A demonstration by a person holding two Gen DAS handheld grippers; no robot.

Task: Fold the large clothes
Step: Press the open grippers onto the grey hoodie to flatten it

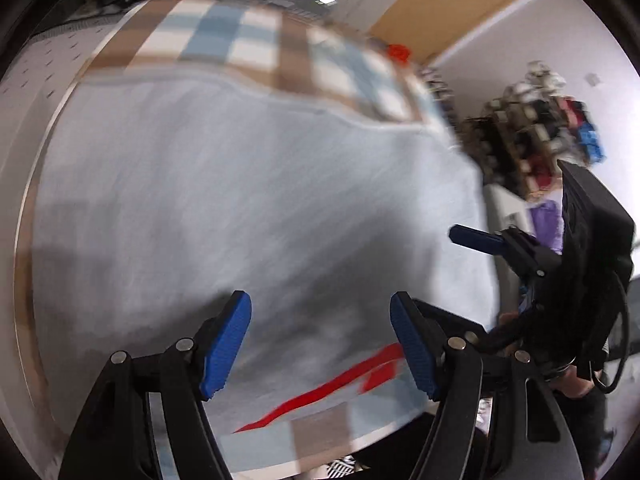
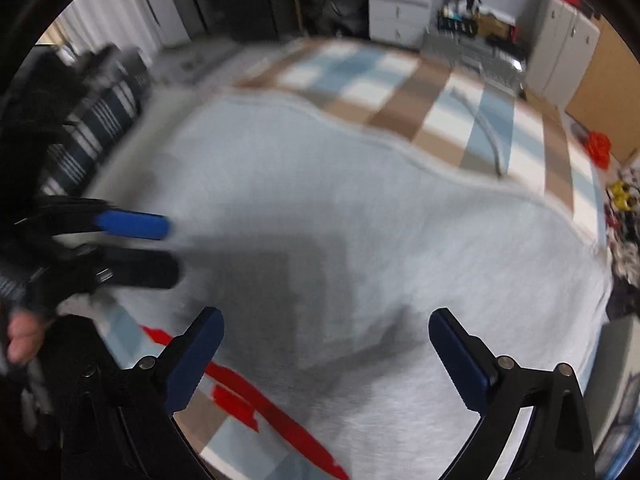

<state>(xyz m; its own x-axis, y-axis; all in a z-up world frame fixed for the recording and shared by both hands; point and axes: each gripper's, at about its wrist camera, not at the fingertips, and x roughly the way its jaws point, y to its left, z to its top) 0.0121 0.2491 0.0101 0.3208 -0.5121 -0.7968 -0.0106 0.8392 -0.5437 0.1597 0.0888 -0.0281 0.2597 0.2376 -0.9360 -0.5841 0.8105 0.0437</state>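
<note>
Above pale grey garment [image 1: 240, 184] on checked cover [image 1: 256, 48], both tools gaping, empty, no writing apparently legible.

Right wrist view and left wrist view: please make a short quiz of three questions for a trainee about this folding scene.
1. True or false: the right gripper holds the light grey garment.
2. What pattern has the cover under the garment? A) striped B) checked C) plain
3. What colour are the marks near the garment's close edge?

Key:
1. False; its jaws stand open, as do those of the left gripper.
2. B
3. Red
</note>
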